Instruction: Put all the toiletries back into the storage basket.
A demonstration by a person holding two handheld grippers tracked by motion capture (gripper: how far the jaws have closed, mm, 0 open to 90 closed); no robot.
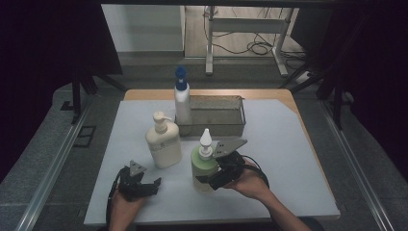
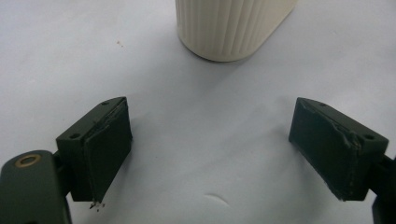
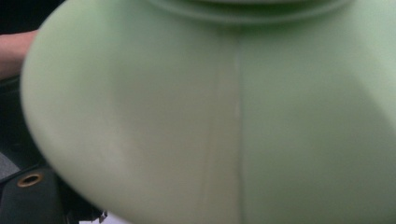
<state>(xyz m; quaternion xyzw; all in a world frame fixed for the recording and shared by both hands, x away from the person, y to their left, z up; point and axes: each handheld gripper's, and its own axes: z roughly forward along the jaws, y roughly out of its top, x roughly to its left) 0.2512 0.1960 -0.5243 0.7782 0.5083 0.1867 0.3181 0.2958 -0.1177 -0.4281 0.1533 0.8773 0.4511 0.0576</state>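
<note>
A pale green bottle with a white pointed cap stands upright at the front middle of the white mat. My right gripper reaches in from the right with its jaws on either side of the bottle's body, pressed against it. In the right gripper view the green bottle sits very close to the camera. My left gripper rests low on the mat at the front left, open and holding nothing. In the left gripper view my left gripper points at the base of a cream pump bottle.
The cream pump bottle stands left of the green one. Behind it is a white bottle with a blue cap, beside a metal tray at the back. Bare mat lies to the right.
</note>
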